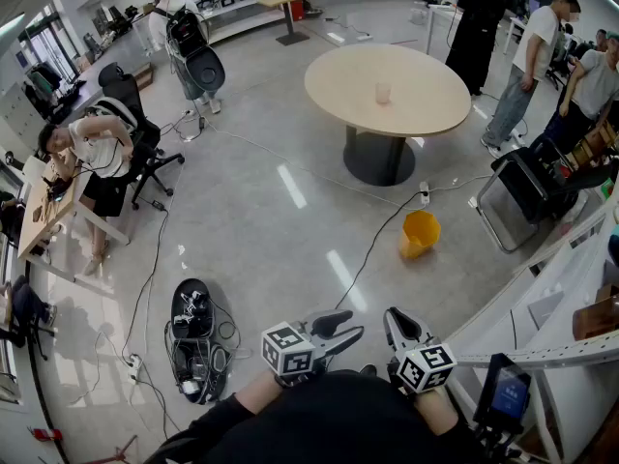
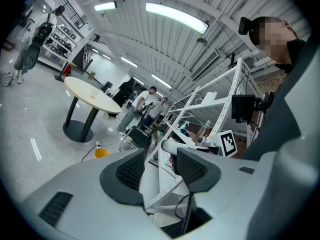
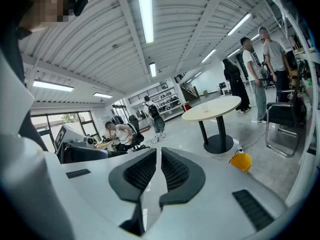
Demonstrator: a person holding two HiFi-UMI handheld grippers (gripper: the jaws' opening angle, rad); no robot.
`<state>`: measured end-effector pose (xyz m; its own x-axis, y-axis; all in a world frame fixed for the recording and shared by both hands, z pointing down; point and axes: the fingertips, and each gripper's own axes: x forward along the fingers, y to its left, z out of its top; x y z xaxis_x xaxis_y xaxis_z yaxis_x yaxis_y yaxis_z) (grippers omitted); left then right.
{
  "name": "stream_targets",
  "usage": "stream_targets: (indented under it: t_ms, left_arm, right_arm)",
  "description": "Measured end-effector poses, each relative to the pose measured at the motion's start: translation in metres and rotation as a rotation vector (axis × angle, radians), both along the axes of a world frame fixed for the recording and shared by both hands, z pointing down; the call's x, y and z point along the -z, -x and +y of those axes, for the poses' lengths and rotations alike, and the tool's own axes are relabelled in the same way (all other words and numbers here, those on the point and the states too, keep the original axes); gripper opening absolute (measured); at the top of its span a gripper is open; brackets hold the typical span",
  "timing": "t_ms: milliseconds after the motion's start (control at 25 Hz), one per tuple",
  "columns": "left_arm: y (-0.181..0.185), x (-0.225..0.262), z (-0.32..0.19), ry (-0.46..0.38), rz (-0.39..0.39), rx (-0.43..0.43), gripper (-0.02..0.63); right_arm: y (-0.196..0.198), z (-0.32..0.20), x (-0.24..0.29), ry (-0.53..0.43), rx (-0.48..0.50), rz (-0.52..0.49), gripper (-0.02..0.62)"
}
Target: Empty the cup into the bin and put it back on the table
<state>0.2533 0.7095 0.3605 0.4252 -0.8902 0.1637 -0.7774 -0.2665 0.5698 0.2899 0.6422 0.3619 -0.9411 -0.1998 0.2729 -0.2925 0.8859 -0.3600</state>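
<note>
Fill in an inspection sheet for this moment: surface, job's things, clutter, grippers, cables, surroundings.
Surface: round table, bare apart from the cup.
Job's things: cup upright on the table; yellow bin on the floor near the table.
Clutter: open black case of gear on the floor.
Grippers: left gripper open, empty; right gripper shut, empty; both far from the table.
Cables: black cable runs across the floor past the bin.
Surroundings: standing people beyond the table; seated person at a desk.

The room is bright. Long ceiling lights (image 3: 145, 14) make white streaks on the shiny floor (image 1: 242, 230). Every picture bends at the edges, and both gripper views have dark corners.
</note>
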Motion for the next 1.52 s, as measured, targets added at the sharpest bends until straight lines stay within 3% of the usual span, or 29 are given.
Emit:
stream_targets:
  t_ms: [520,1000,1200,1520]
  left_arm:
    - [0.114,0.0,0.039,-0.02,0.029,0.005,0.216]
    - [0.171,-0.019,0.044,-0.004,0.097,-0.004,0.216]
    - [0.189,-0.028,0.02,0.017,0.082,0.011,0.216]
    - [0.225,-0.019,-0.063,0.037,-0.046,0.123,0.216]
  right_arm:
    - [0.104,0.036,0.005,-0.029,-0.047,-0.007,0.034]
    - [0.151,0.04,-0.01,-0.04,-0.11,0.097,0.034]
    - [0.171,0.015,-0.022,-0.015,-0.094,0.098,0.034]
    - [0.205,-0.077,-0.023,0.032,-0.042,0.03,0.034]
